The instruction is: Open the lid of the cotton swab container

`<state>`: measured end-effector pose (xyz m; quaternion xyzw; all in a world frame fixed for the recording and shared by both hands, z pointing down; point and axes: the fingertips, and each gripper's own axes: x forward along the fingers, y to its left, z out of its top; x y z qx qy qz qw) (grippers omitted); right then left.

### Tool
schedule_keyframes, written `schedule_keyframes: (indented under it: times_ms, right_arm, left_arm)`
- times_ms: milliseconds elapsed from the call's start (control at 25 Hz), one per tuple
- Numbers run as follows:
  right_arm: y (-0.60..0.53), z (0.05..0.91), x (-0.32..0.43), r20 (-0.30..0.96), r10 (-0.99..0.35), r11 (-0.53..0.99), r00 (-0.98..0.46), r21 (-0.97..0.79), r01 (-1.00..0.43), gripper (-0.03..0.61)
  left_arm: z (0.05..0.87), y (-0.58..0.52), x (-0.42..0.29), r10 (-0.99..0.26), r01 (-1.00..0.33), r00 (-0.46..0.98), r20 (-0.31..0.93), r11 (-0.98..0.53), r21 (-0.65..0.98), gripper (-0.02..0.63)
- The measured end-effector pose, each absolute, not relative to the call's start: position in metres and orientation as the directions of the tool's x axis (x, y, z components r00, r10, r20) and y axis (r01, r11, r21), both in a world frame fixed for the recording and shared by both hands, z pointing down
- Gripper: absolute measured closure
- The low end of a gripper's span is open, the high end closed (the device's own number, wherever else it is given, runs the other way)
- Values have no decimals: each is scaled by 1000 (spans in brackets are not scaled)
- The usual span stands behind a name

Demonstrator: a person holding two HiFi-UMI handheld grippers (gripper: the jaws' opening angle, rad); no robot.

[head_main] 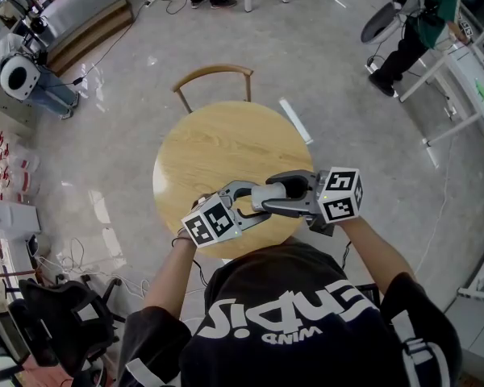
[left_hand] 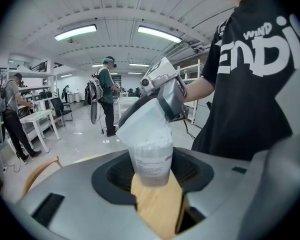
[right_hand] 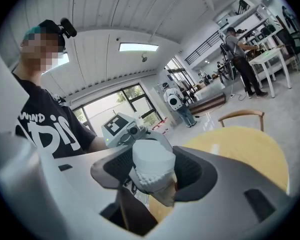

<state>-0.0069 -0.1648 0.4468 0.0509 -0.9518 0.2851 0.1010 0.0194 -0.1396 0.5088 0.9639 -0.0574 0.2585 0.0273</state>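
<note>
The clear cotton swab container [left_hand: 151, 164], packed with white swabs, sits between the jaws of my left gripper [left_hand: 152, 173], which is shut on its body. Its white lid [left_hand: 142, 121] is tilted up at one side, so the swab tips show beneath it. My right gripper [right_hand: 152, 173] is shut on that lid [right_hand: 152, 160], with the container body [right_hand: 159, 188] below. In the head view the left gripper [head_main: 246, 205] and right gripper [head_main: 266, 202] meet tip to tip over the near edge of the round wooden table [head_main: 218, 147], and they hide the container.
A wooden chair [head_main: 214, 75] stands at the table's far side. A white strip [head_main: 294, 119] lies on the floor beside it. A person with a backpack [head_main: 419, 22] stands at the back right near white tables. A black office chair [head_main: 56, 321] is at the lower left.
</note>
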Motion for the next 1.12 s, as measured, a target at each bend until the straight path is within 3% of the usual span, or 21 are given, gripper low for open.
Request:
schedule_keyframes:
  times_ms: [440,800,1120]
  right_arm:
    - [-165,441,-6,208,-70,888,-976,-433,-155,337]
    - [-189,439,23,224,-178,873,-958,-412,-259,337]
    - [-215,442,60,220,-425,829,-878,-295,-475,350]
  left_arm:
    - [496,-142,13,-81,-133,876,476,-988,76,393]
    - [495,-155,-16,-146,-216,870,470,-972,98,393]
    - [499,-171,-36,-269,-362,840,472,-925,118,393]
